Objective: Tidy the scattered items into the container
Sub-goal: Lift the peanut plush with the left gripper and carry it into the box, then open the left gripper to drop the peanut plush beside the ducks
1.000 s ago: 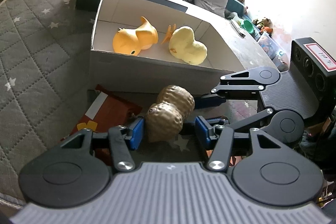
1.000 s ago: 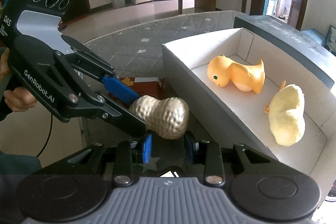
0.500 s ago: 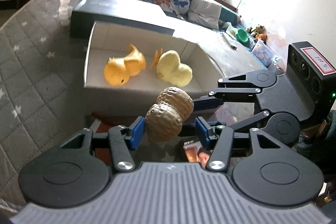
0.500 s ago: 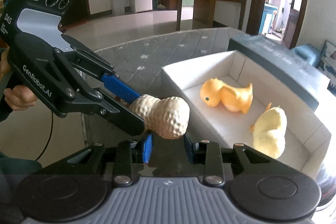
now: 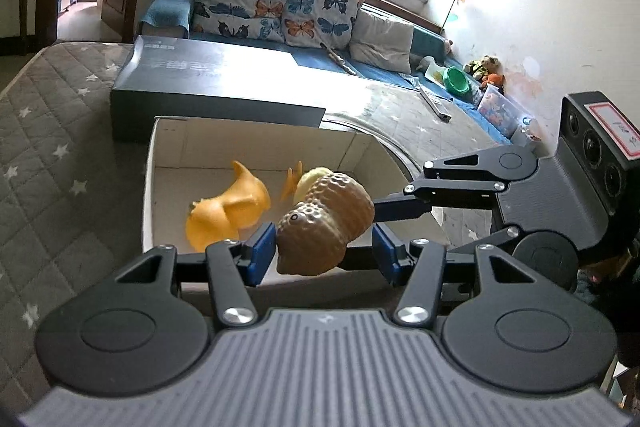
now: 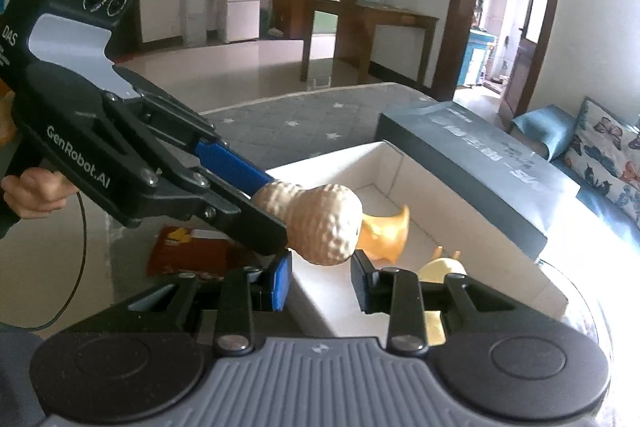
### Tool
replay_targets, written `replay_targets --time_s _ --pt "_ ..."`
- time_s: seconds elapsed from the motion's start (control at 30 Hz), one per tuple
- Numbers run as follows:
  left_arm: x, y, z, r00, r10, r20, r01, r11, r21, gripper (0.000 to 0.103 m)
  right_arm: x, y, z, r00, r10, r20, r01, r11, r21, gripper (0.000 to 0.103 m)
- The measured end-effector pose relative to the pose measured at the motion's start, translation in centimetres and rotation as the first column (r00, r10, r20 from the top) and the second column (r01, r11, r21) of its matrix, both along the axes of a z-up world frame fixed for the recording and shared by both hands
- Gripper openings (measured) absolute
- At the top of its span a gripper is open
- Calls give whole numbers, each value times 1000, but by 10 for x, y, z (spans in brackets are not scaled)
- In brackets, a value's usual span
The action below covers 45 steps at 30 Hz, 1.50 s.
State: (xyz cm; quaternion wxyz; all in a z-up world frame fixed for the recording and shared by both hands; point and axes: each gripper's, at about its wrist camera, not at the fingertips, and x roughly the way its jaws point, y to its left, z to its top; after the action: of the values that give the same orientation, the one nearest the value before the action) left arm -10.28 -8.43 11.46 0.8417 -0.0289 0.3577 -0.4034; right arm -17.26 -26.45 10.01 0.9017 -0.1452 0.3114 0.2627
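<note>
Looking along the left gripper (image 5: 324,253) from its wrist camera, two blue-padded fingers clamp one tan, dimpled, peanut-shaped toy (image 5: 325,223) at its near lobe. The right gripper (image 5: 394,213) reaches in from the right of these tongs and closes on the peanut's far lobe. Beyond the fingertips sits one open white cardboard box (image 5: 160,155); the peanut hangs above its near wall. Inside the box lie two toys: one orange rubber duck (image 5: 228,211), ahead and left of the tongs, and one pale yellow duck (image 5: 310,177), mostly hidden behind the peanut. One dark grey flat box lid (image 5: 216,87) rests just beyond the box. All stand on a grey quilted cover with white stars (image 5: 48,147).

From the right wrist camera, the right gripper (image 6: 322,281) shows two blue pads either side of the peanut toy's (image 6: 320,223) near end; the pads look set slightly apart from it here, though the tongs are drawn in as tight as they go. The left gripper (image 6: 256,203) comes in from the left, held by one hand (image 6: 32,193), pinching the peanut's other lobe. Ahead and right lies the white box (image 6: 340,163), with the orange duck (image 6: 386,237) directly behind the peanut and the yellow duck (image 6: 442,269) partly hidden by the right finger. One red-brown flat packet (image 6: 192,253) lies below the left tongs.
</note>
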Motion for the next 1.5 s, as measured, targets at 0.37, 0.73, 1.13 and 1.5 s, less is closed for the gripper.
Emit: replay_targets --time_s 0.37,0.73,1.13,1.5 --pt "41 -29 -22 997 -22 -69 24 999 30 55 44 -22 -23 994 -57 -95 57 998 -6 32" --pt "57 -38 -45 992 -17 -128 25 998 59 55 66 -27 -45 981 -74 -178 70 997 -27 32" --pt "64 -37 -56 986 2 -167 9 998 66 55 65 -20 -50 980 -71 -184 60 996 -65 32" --pt "63 -36 -60 985 16 -172 -4 998 67 55 64 -17 -51 982 -75 -175 62 995 -78 32"
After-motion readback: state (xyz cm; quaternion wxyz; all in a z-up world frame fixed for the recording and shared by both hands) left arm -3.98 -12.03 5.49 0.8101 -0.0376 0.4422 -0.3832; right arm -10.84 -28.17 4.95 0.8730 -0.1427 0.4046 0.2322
